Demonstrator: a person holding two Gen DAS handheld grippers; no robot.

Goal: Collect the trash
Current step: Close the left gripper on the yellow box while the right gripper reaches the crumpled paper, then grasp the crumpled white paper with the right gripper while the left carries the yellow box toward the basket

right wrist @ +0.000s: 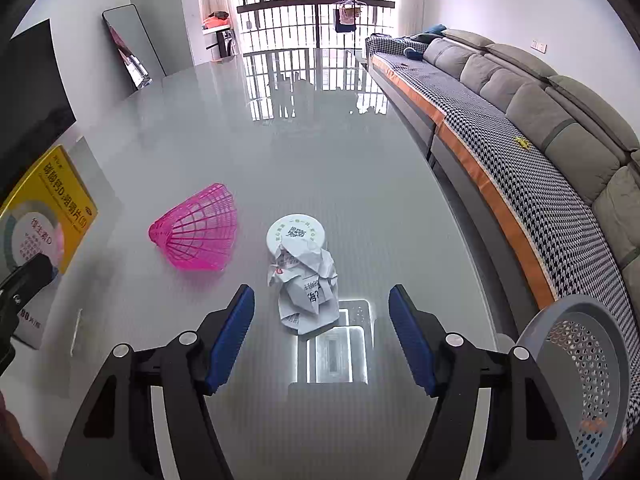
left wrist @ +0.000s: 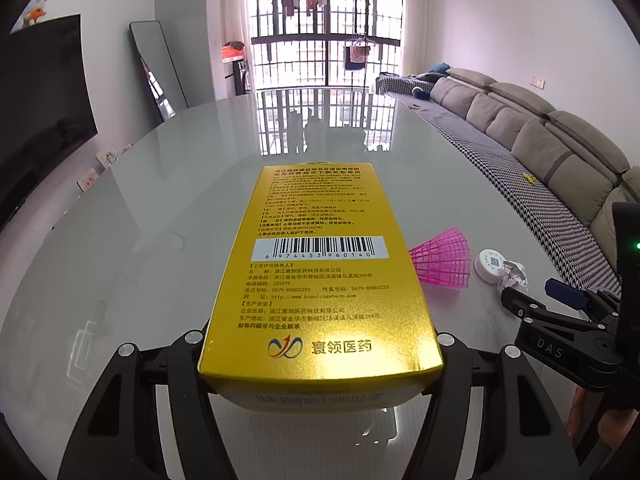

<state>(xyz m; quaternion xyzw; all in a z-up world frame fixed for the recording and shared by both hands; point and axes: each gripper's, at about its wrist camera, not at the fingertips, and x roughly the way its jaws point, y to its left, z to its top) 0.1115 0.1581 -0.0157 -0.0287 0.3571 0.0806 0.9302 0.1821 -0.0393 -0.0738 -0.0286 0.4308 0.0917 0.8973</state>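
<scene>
My left gripper is shut on a yellow medicine box, held off the grey glass table. The same box shows at the left edge of the right wrist view. A crumpled white paper ball lies on the table against a white round lid, and a pink plastic shuttlecock skirt lies to their left. My right gripper hovers open just short of the paper ball, its blue pads wide apart and touching nothing. The left wrist view has the paper, lid and right gripper at its right.
A grey perforated basket stands at the lower right beside the table edge. A thin white stick lies near the box. A sofa with a houndstooth cover runs along the right side. A dark screen and a mirror stand at the left.
</scene>
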